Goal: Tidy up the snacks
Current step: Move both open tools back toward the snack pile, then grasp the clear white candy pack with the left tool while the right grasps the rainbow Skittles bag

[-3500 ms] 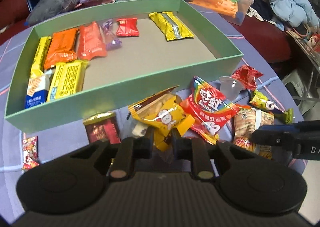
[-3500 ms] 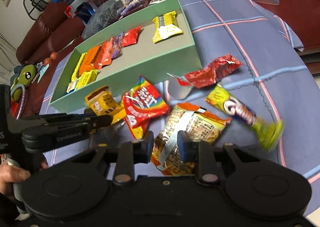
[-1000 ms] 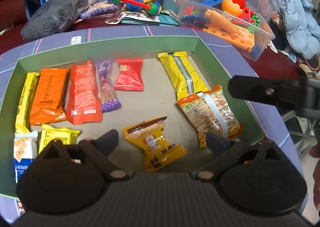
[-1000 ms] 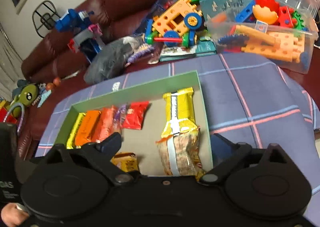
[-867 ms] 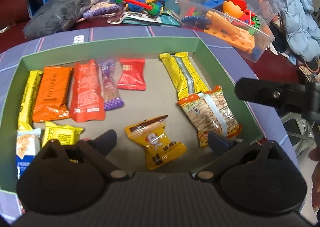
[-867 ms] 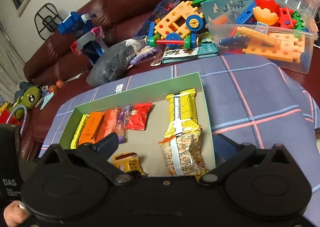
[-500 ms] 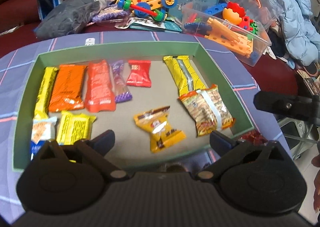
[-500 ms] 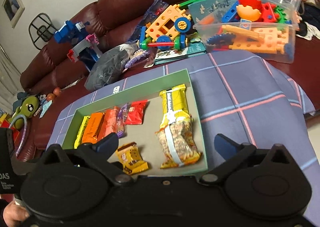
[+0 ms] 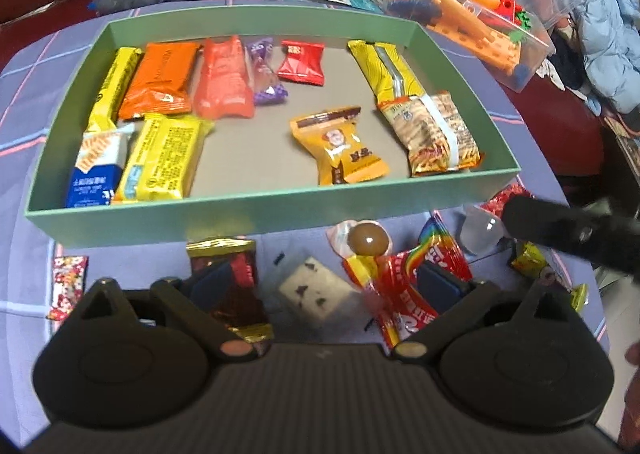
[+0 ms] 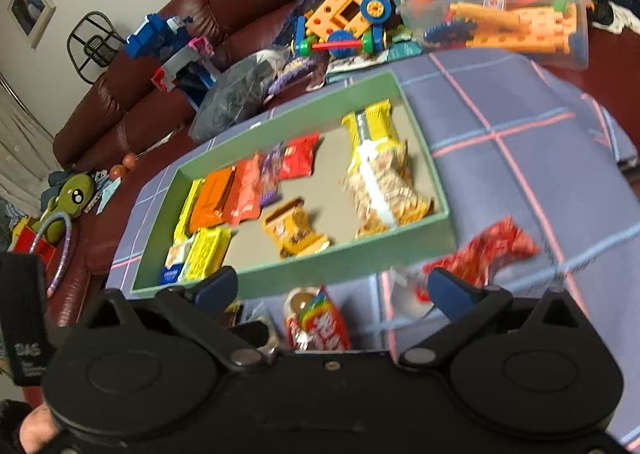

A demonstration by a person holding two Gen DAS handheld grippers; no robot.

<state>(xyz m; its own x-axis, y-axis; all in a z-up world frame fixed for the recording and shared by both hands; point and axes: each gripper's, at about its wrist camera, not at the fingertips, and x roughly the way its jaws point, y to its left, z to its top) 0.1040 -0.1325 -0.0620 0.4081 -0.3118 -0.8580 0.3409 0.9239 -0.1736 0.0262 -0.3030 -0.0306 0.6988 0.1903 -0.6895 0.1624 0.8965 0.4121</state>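
Grippers came first: your left gripper [image 9: 324, 282] and right gripper [image 10: 332, 290] both stood wide open, holding nothing, though their jaws had just narrowed slightly. Beneath them, loose on the purple checked cloth [image 9: 28, 125], lay a rainbow-striped red candy bag [image 9: 416, 286], a dark red foil packet [image 9: 236, 286] and a crinkled red wrapper [image 10: 492, 250]. Beyond sat the shallow green cardboard box [image 9: 256, 213], already holding sorted snacks. You seemed between picks; next, I judge, close on a loose packet.

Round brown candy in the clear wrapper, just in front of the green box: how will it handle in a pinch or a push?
The brown candy looks ball-shaped, so a push would probably roll it. Its clear wrapper looks loose and glossy, likely slippery in a pinch. It leans on the rainbow packet, which may shift along with it.
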